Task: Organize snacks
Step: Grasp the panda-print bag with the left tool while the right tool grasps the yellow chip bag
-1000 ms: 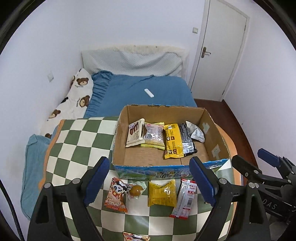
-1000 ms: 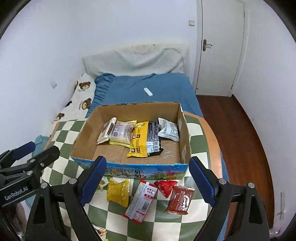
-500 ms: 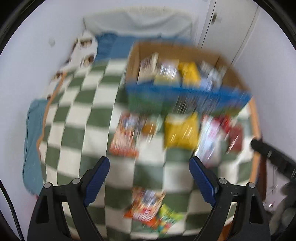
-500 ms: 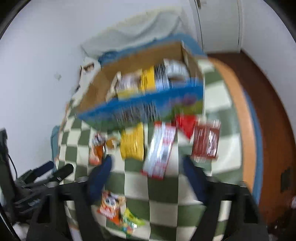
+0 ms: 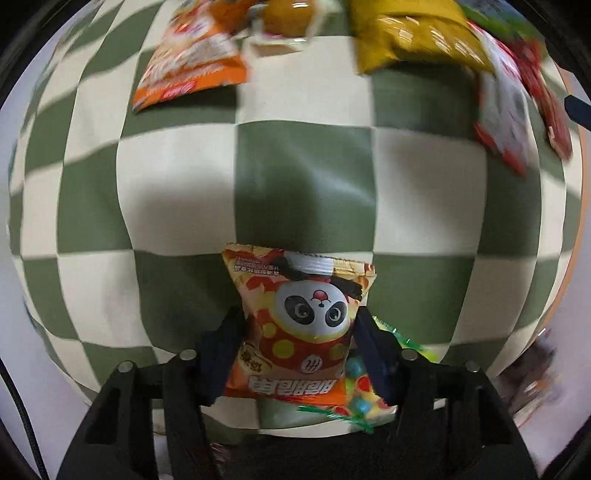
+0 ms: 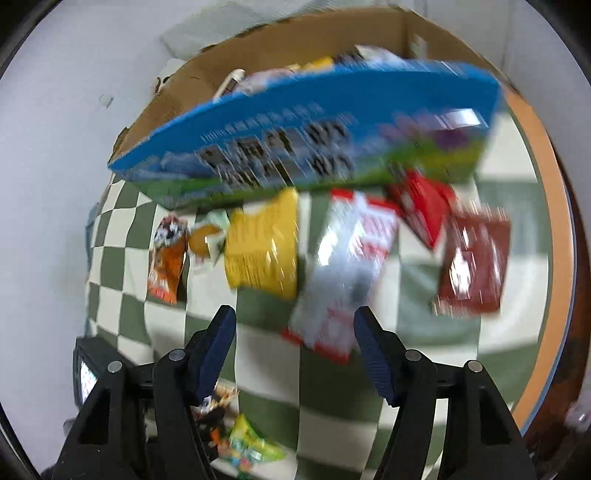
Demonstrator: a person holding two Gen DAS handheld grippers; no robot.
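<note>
The left gripper is down at the green-and-cream checkered tablecloth, its dark blue finger pads pressed in against both sides of an orange foil snack bag printed with a panda face. The bag is puffy, pinched in at the waist where the pads meet it, with a crimped top seam, red and yellow dots under the panda and white lettering along its lower edge. Touching the panda bag on its right and partly tucked under it lies a clear candy packet with green edges and coloured balls.

Beyond the panda bag, further from the gripper, a second orange snack bag, a round brown pastry in clear wrap and a yellow crinkled packet lie in a row, blurred.

The right gripper hangs over the same cloth with its jaws apart at a middling width and nothing between them. Just beyond it is a long white-and-red wrapper, with a dark red square packet to that wrapper's right and a bright red packet near it. Behind that wrapper stands the open cardboard box with a blue printed front, snacks showing over its rim.
</note>
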